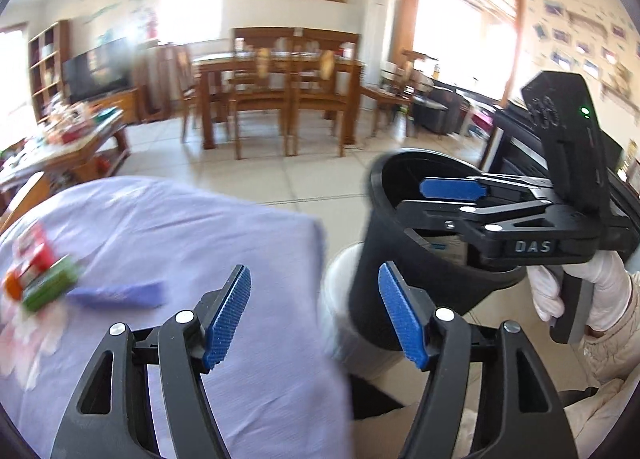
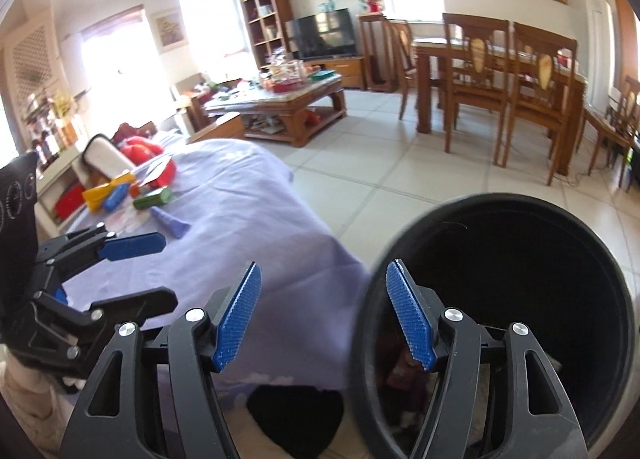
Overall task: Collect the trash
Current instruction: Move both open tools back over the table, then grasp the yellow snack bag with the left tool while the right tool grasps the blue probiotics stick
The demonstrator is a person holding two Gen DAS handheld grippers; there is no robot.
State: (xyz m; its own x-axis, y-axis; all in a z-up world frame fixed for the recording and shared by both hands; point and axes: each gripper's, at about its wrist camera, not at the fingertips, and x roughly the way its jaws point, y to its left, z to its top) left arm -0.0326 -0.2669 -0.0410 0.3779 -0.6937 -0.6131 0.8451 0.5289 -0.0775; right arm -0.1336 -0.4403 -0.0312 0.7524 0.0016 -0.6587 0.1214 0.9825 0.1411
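Both claws empty, blue pads spread apart with nothing between: left gripper point(image 1: 314, 315) over the edge of the lilac cloth point(image 1: 192, 227), right gripper point(image 1: 452, 189) level with the rim of the black bin point(image 1: 416, 259). Bin standing upright beside the draped table, mouth up, presumably parked close for short drops. Trash still clustered at the far end of the cloth: green packet point(image 2: 154, 197), yellow wrapper point(image 2: 105, 191), blue piece point(image 2: 116, 196), a lilac wrapper point(image 2: 170, 221) lying flat, long axis slanting towards the near edge. Collecting seemingly unfinished, nothing gripped
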